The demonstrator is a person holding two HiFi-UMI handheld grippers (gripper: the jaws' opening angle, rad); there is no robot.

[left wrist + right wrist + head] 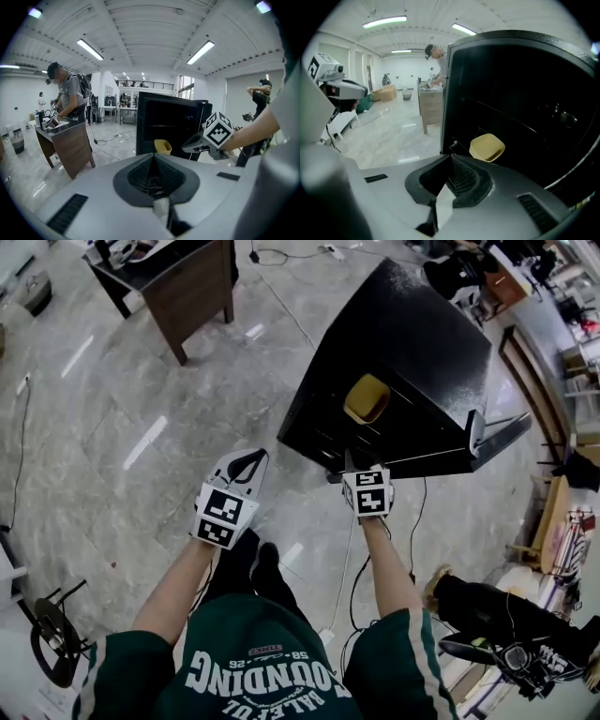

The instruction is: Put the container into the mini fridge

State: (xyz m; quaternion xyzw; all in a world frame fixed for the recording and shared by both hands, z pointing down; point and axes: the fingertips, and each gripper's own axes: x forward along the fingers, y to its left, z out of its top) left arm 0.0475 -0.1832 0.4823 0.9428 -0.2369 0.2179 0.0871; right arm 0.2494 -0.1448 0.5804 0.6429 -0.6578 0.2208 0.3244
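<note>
The yellow container [367, 397] sits inside the black mini fridge [412, 352], whose door [497, 432] stands open to the right. It also shows in the left gripper view [162, 146] and, close ahead, in the right gripper view [487, 146]. My right gripper [354, 463] hovers just in front of the fridge opening, shut and holding nothing. Its jaws [452, 160] meet just short of the container. My left gripper [247, 463] hangs to the fridge's left, farther back, also shut and empty [153, 157].
A brown wooden desk [178, 287] stands at the back left with a person [65, 98] working at it. Cables [352, 559] trail over the marble floor near my feet. A black stool [56, 638] is at lower left; dark bags [487, 610] lie at lower right.
</note>
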